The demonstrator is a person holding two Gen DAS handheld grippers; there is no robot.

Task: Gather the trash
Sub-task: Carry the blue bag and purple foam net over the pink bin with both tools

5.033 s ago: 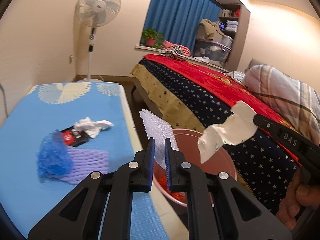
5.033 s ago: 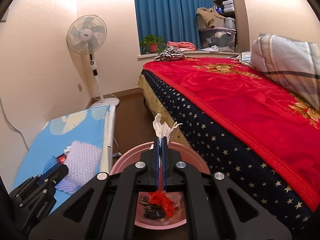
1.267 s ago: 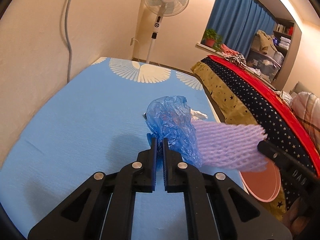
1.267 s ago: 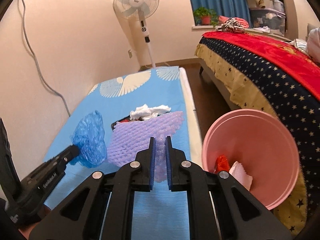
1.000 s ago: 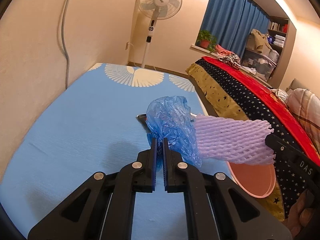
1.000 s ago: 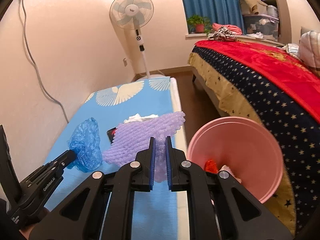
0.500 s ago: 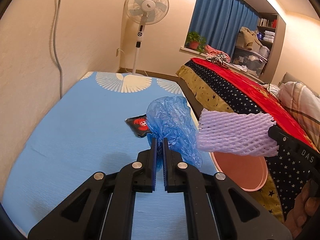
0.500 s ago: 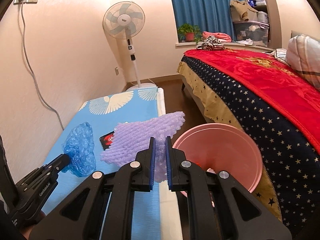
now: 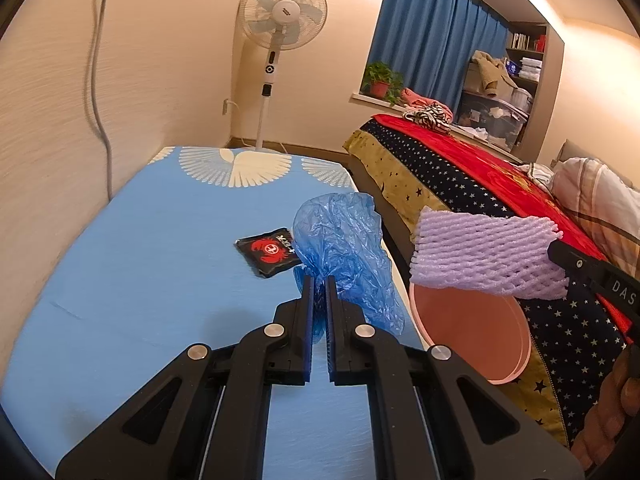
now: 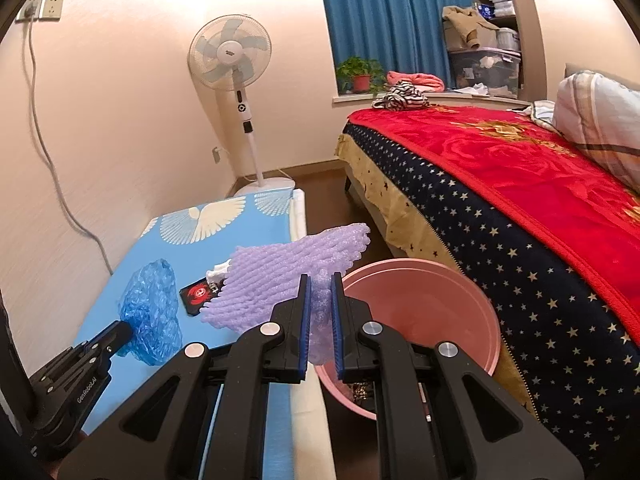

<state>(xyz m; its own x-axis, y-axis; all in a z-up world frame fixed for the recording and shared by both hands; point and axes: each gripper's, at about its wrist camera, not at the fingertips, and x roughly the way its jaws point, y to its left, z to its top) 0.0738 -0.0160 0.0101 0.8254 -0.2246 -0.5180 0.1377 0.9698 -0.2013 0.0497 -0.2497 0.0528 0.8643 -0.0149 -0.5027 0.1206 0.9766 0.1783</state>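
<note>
My left gripper (image 9: pixel 319 280) is shut on a crumpled blue plastic bag (image 9: pixel 344 248), held above the blue mattress (image 9: pixel 140 280). My right gripper (image 10: pixel 319 280) is shut on a purple foam net (image 10: pixel 288 280), together with some bubble wrap (image 10: pixel 320 328), at the near rim of the pink bin (image 10: pixel 432 316). From the left wrist view the purple foam net (image 9: pixel 484 256) hangs over the pink bin (image 9: pixel 468 332). A black packet with a red emblem (image 9: pixel 270 251) lies flat on the mattress. Behind the net a bit of white tissue (image 10: pixel 219 270) shows.
A bed with a red and starred blanket (image 10: pixel 520 184) runs along the right, close to the bin. A standing fan (image 10: pixel 232 64) is at the far wall, a cable (image 10: pixel 52 176) hangs down the left wall. A hand (image 9: pixel 612 412) holds the right gripper.
Both grippers have lifted their loads off the mattress and carried them right toward the bin. The black packet is uncovered now.
</note>
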